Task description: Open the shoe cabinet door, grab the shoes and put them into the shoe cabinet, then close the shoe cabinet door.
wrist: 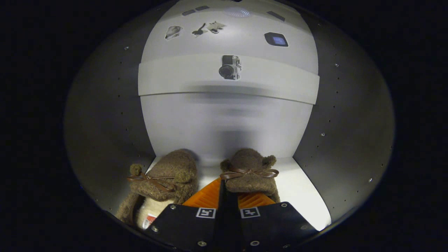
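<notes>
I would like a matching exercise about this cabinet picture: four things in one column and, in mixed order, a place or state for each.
Things:
1. left slipper
2. right slipper
3. camera sticker
4. gripper

Places or states:
A. on the pale band across the cabinet's back wall
B. lying beside the fingers, its cream lining showing
C. its heel sits over the fingertips
D. fingers close together, reaching into the cabinet

Pairs: 1-B, 2-C, 3-A, 4-D
</notes>
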`<state>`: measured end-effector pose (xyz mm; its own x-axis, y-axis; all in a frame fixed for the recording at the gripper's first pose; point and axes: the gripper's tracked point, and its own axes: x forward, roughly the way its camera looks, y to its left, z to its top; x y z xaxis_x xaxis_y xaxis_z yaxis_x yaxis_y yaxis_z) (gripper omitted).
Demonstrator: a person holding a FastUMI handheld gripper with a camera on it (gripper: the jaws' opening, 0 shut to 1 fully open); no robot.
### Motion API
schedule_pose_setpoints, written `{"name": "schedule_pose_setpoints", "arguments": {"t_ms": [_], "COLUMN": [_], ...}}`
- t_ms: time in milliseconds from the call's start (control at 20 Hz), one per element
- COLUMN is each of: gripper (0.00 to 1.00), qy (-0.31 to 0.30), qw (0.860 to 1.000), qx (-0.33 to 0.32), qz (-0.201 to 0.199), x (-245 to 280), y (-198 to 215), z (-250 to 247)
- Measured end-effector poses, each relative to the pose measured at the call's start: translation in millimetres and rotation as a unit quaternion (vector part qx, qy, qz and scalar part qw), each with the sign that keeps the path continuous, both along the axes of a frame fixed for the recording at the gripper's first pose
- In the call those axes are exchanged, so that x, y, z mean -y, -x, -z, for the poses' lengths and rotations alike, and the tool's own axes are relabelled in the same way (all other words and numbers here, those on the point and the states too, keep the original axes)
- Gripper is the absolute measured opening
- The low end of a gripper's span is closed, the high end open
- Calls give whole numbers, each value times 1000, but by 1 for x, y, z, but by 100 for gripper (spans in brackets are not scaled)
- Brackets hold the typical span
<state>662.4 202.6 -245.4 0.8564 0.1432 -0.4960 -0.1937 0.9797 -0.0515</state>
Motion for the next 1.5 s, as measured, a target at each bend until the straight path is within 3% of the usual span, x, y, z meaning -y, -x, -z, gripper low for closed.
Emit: {"name": "schedule_pose_setpoints", "arguments": {"t_ms": [100,300,700,950,1500], "gripper": [22,57,89,94,95], "qy": [1,13,-11,-8,-71], "qw": [1000,1000,999,998,989], "qx": [-6,5,27,57,83], "qz": [-9,-4,-28,-40,-104], "x": [-3,8,23,41,90], "y": [7,26,86,136,311], "z": [0,-11,-42,-63,-82]}}
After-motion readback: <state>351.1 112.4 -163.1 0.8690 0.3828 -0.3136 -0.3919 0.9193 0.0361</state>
